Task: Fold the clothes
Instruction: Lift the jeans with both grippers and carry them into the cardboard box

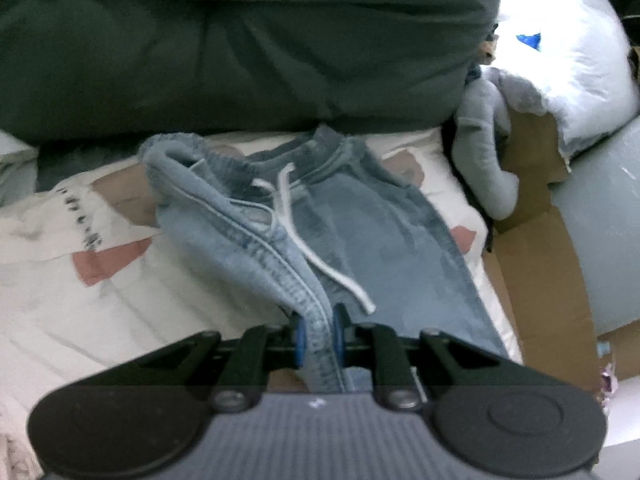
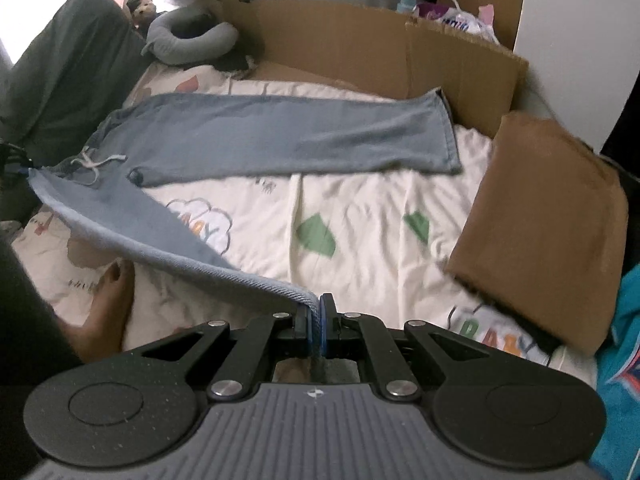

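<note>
Light blue drawstring trousers [image 2: 256,140] lie on a patterned cream bedsheet [image 2: 360,220]. One leg stretches flat toward the cardboard at the far right. My right gripper [image 2: 318,320] is shut on the hem of the other leg [image 2: 160,232], lifted off the sheet and pulled toward the camera. In the left wrist view my left gripper [image 1: 320,334] is shut on a seamed edge of the trousers [image 1: 280,256] near the waistband [image 1: 240,160], where a white drawstring [image 1: 304,236] hangs loose. The left gripper [image 2: 16,164] shows at the far left edge of the right wrist view.
A dark green pillow [image 1: 240,48] lies beyond the waistband. Cardboard sheets [image 2: 360,44] line the far side and a folded brown piece [image 2: 540,224] lies at right. A grey neck pillow [image 2: 188,38] sits at the back. A person's bare foot [image 2: 108,300] rests on the sheet.
</note>
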Motion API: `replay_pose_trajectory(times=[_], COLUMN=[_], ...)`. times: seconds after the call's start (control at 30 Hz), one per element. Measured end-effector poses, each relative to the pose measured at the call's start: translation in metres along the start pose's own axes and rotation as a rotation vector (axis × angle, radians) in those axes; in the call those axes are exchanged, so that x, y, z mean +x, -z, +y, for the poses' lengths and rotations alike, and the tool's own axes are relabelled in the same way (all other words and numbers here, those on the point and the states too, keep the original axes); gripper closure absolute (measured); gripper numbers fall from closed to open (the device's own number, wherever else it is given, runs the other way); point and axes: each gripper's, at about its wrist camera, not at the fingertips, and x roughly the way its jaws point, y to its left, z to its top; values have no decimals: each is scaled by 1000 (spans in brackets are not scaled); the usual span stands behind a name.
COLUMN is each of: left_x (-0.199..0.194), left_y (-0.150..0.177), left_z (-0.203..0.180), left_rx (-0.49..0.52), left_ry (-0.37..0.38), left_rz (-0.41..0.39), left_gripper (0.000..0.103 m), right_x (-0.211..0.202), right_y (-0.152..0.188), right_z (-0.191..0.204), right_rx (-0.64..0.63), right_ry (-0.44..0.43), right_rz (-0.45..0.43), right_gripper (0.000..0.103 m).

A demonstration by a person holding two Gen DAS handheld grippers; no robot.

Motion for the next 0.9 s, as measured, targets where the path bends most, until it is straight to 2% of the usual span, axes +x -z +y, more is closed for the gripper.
replay_pose_trajectory(times=[0.7,0.9], left_x=[64,97], left_y=[-44,-36], left_z=[-80,-102], left_rx=[104,111], left_ry=[56,46], left_rz=[-8,-11], left_gripper=[93,94], right_x=[72,103], right_y=[-124,-164], right_z=[-45,-59], right_rx=[-139,-183], right_ry=[102,130], right_rz=[26,21], right_gripper=[102,102])
